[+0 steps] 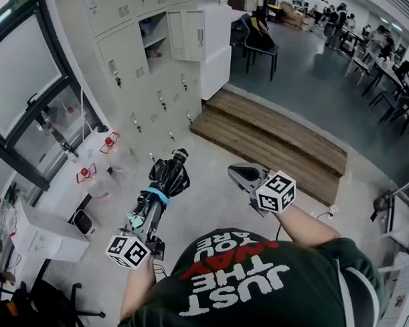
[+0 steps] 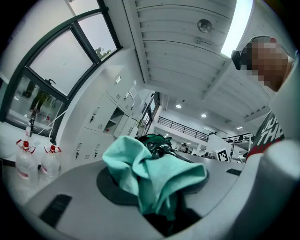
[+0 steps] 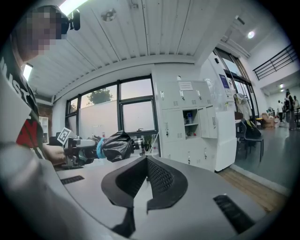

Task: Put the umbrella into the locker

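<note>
A folded black umbrella (image 1: 165, 181) with a teal band and a teal cloth end (image 2: 150, 173) is held level, pointing at the bank of white lockers (image 1: 150, 90). My left gripper (image 1: 148, 216) is shut on its handle end; in the left gripper view the cloth fills the space between the jaws and the black canopy (image 2: 157, 143) sticks out beyond. One locker compartment (image 1: 153, 47) stands open, its door (image 1: 185, 35) swung to the right. My right gripper (image 1: 242, 175) is held beside the umbrella, apart from it, with its pads (image 3: 161, 180) together and nothing between them. The umbrella (image 3: 115, 146) shows at the left of the right gripper view.
A low wooden step (image 1: 272, 138) lies right of the lockers. Bottles with red caps (image 1: 106, 144) stand on a white ledge under the window (image 1: 26, 86). A white box (image 1: 44, 234) sits at lower left. A dark chair (image 1: 259, 41) and more furniture stand further back.
</note>
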`<state>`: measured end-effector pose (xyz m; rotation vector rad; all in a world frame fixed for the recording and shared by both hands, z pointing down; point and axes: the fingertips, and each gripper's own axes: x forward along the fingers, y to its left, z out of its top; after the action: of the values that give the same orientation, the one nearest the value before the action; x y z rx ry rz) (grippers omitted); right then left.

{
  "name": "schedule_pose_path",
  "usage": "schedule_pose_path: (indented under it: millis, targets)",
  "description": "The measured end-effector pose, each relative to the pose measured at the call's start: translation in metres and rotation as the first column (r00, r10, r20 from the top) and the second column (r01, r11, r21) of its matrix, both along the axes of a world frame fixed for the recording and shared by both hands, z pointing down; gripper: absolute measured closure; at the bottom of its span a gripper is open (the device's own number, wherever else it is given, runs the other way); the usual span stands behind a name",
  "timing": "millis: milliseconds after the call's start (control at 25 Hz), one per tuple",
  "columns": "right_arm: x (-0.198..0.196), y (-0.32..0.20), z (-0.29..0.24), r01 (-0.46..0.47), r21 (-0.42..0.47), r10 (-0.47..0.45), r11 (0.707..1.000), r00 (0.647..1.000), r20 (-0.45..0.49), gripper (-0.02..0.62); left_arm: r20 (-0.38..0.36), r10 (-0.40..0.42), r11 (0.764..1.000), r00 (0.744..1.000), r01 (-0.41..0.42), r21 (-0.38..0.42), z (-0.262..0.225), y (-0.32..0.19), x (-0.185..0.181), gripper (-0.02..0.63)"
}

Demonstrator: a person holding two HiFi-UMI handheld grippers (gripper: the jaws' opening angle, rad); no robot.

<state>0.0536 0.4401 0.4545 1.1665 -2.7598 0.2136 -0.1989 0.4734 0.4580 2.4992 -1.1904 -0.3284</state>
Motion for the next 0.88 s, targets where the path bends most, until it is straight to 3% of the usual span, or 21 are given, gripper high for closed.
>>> schedule_pose_path:
  millis: [240,680,880]
  targets:
    - [-0.031,-0.006,-0.004,-0.019,0.008,0.019,1.000,1.000,0.003,0.561,-0.012,0.023,1.000,1.000,-0.023,0.004,0.000,-0.009,-0.032,0.403]
    - [-0.116,-0.021,-0.008,-0.077,-0.002,0.077,0.997,0.997,0.032,0.561,-0.005,0.062,0.998,0.998,-0.062,0.008,0.003,-0.029,-0.131,0.403]
    - [-0.134,-0.039,-0.012,-0.073,-0.027,0.073,0.997,0.997,0.013,0.560,-0.031,0.052,0.999,0.998,-0.053,-0.013,0.002,-0.046,-0.152,0.403]
